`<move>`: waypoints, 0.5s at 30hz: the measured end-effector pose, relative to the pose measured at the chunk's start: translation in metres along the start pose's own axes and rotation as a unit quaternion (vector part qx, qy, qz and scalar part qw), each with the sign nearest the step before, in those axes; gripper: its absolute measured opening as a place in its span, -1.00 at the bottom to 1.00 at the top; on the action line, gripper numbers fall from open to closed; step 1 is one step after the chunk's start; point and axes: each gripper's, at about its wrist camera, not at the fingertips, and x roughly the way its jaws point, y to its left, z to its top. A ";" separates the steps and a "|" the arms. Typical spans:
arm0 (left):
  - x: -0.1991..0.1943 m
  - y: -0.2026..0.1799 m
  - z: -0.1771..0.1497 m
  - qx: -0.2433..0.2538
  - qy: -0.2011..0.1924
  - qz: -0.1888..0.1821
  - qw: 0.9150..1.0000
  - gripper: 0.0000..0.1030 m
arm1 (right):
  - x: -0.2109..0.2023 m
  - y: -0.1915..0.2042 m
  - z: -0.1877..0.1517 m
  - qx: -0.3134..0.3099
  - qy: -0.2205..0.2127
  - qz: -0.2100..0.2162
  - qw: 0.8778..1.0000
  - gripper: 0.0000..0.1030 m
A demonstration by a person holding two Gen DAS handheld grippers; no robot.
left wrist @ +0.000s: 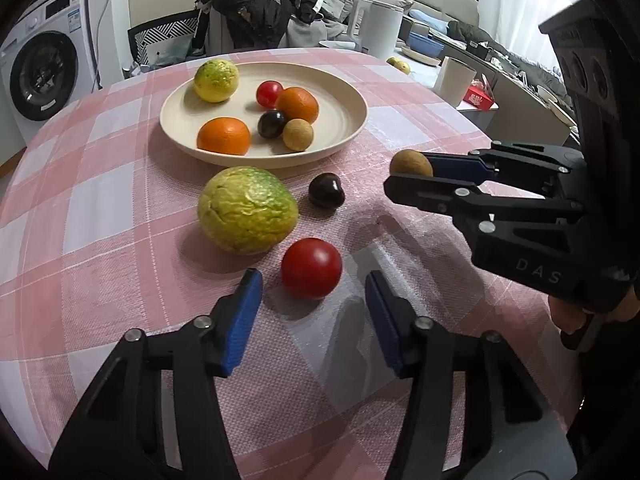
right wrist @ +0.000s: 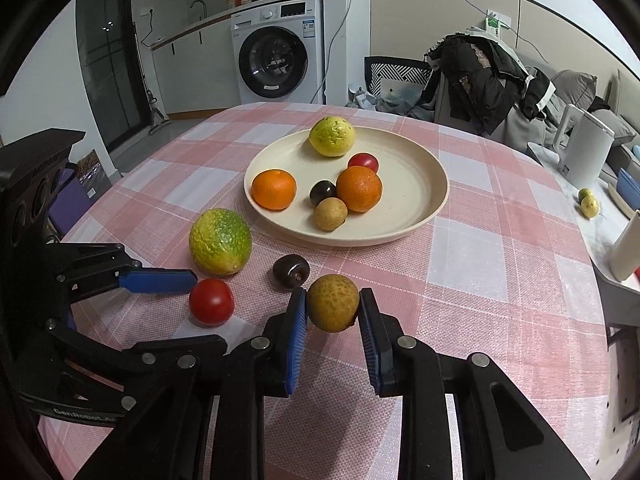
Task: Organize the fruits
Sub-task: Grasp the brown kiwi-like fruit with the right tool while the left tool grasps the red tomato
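Note:
My left gripper [left wrist: 313, 282] stands open low over the checked cloth, with a red tomato [left wrist: 311, 268] lying just beyond its blue pads and gaps on both sides. My right gripper [right wrist: 332, 302] is shut on a tan round fruit [right wrist: 332, 303], held above the cloth to the right of the tomato [right wrist: 211, 301]. A large green-yellow fruit [left wrist: 248, 210] and a dark fruit [left wrist: 327, 190] lie loose on the cloth. Behind them the cream plate [left wrist: 352, 128] holds two oranges, a yellow-green fruit, a small tomato, a dark fruit and a tan one.
A white kettle [left wrist: 376, 26] and a paper roll [left wrist: 456, 80] stand past the table's far right edge. A chair piled with dark clothes [left wrist: 256, 8] is behind the table, and a washing machine [right wrist: 276, 60] by the wall.

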 end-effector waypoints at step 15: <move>-0.004 0.003 0.000 0.000 -0.013 -0.010 1.000 -0.49 | -0.002 0.000 0.001 0.000 -0.002 0.000 1.000 -0.48</move>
